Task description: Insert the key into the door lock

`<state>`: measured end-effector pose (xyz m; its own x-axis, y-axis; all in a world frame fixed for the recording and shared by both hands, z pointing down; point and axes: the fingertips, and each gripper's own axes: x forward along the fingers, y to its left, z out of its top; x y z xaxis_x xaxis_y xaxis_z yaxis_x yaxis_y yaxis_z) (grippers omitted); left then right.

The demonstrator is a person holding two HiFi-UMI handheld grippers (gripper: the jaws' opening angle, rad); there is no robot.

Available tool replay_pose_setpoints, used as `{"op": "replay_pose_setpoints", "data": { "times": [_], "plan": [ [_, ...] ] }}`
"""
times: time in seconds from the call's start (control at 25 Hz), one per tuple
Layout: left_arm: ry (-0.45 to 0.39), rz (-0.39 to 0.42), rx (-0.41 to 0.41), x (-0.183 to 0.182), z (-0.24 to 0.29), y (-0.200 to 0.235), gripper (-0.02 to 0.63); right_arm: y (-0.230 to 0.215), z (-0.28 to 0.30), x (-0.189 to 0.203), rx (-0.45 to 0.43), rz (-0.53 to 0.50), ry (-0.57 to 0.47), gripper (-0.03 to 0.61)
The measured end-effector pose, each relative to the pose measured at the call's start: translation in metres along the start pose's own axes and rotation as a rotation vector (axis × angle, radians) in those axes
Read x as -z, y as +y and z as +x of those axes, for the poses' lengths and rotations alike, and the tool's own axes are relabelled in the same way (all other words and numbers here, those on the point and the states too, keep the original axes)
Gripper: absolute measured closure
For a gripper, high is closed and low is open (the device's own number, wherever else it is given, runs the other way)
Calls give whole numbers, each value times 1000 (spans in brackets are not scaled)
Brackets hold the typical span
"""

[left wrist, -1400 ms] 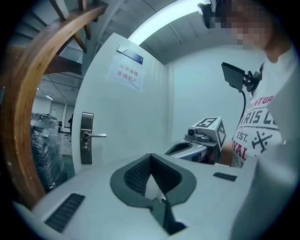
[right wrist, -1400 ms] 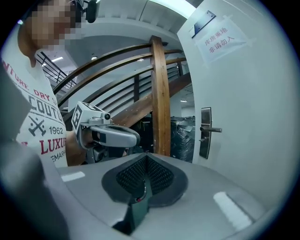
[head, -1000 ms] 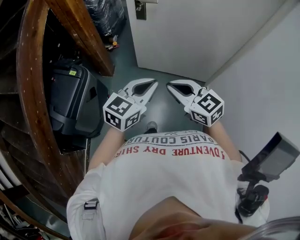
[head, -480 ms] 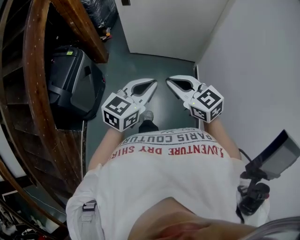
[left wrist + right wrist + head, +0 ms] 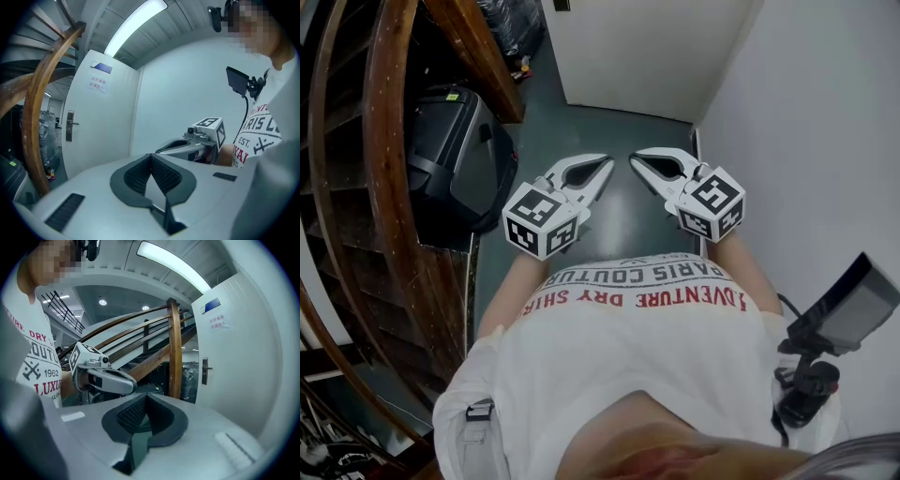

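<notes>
Left gripper (image 5: pixel 606 164) and right gripper (image 5: pixel 635 157) hover side by side just ahead of the person's shirt (image 5: pixel 637 309), each with its jaws pressed together and empty. Well beyond their tips, the door lock (image 5: pixel 70 125) sits by the door's (image 5: pixel 101 122) left edge — whole only in the gripper views, clipped at the head view's top.

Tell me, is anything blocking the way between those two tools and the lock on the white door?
Nothing visible does. Bare floor runs from the left tool and right tool to the door, whose lock plate shows unobstructed. The black case and wooden stair rail stand off to the left. Both tools are shut and empty.
</notes>
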<state>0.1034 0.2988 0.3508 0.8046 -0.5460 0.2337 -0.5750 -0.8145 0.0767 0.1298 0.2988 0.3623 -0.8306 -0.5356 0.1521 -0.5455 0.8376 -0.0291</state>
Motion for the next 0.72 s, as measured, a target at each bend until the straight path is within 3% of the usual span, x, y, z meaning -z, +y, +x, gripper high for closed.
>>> {"op": "replay_pose_setpoints", "data": {
  "times": [0.72],
  "plan": [
    [-7, 18, 1, -10, -37, 1, 612, 33, 13, -19, 1, -28, -11, 577]
  ]
}}
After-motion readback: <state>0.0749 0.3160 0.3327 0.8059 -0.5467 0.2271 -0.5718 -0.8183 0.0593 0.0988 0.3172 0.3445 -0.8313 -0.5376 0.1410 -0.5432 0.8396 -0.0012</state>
